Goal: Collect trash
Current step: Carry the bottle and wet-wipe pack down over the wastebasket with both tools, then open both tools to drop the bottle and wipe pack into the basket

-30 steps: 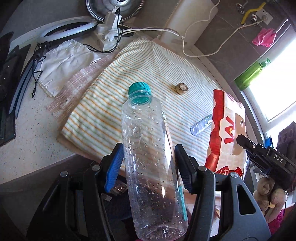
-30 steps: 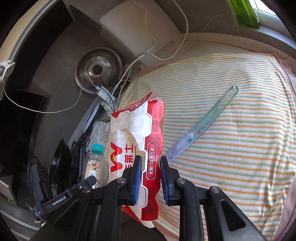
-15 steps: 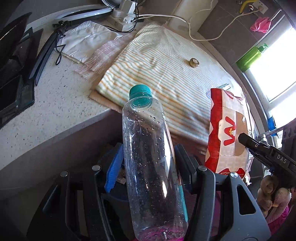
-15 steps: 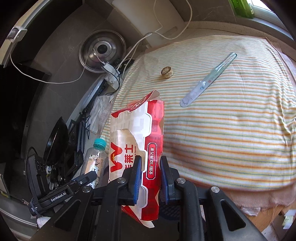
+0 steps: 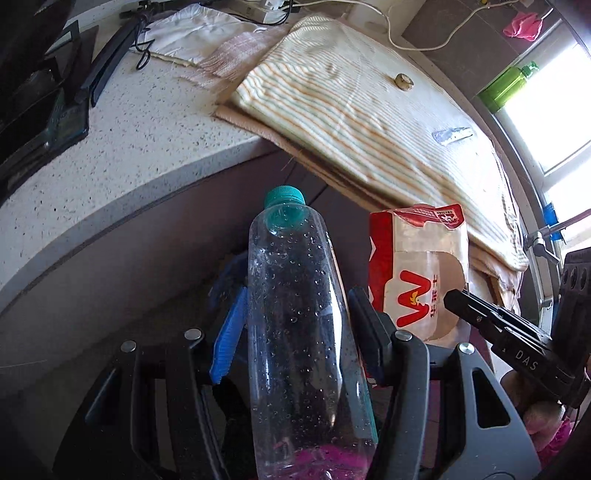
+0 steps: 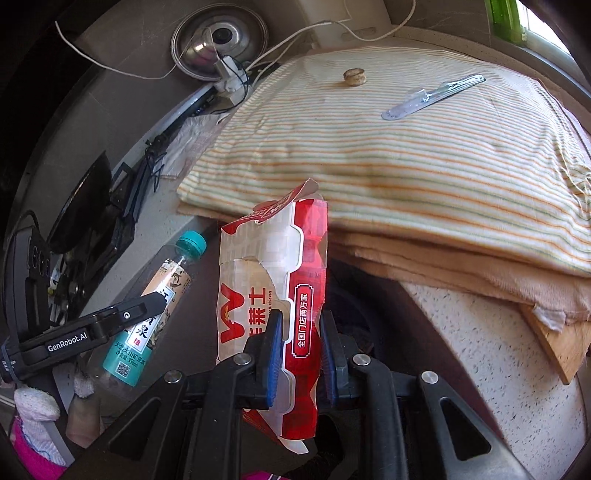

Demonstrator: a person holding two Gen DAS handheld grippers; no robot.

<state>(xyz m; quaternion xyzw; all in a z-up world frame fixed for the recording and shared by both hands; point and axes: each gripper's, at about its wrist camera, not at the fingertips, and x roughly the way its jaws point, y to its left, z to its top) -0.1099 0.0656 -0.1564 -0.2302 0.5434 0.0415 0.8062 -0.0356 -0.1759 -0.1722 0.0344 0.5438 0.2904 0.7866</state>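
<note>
My left gripper (image 5: 295, 321) is shut on a clear plastic bottle (image 5: 299, 325) with a teal cap, held upright in front of the counter's edge. In the right wrist view the same bottle (image 6: 147, 295) shows its label at the lower left, with the left gripper (image 6: 92, 325) clamped on it. A red and white paper food box (image 6: 273, 306) is pinched between the pads of my right gripper (image 6: 301, 332). The left wrist view shows that box (image 5: 417, 273) just right of the bottle. A clear plastic sleeve (image 6: 432, 96) and a small round brownish thing (image 6: 354, 76) lie on the striped cloth (image 6: 406, 155).
The speckled counter (image 5: 129, 136) runs across the top, its rounded edge above both grippers. Cables, a white cloth (image 5: 195, 31) and dark devices (image 5: 40, 96) sit at its left. A green bottle (image 5: 506, 85) stands by the window. A wooden board (image 6: 557, 347) juts out under the cloths.
Both grippers have pulled back off the counter and sunk below its edge, each carrying its load. The striped cloth now lies farther off and higher in both views.
</note>
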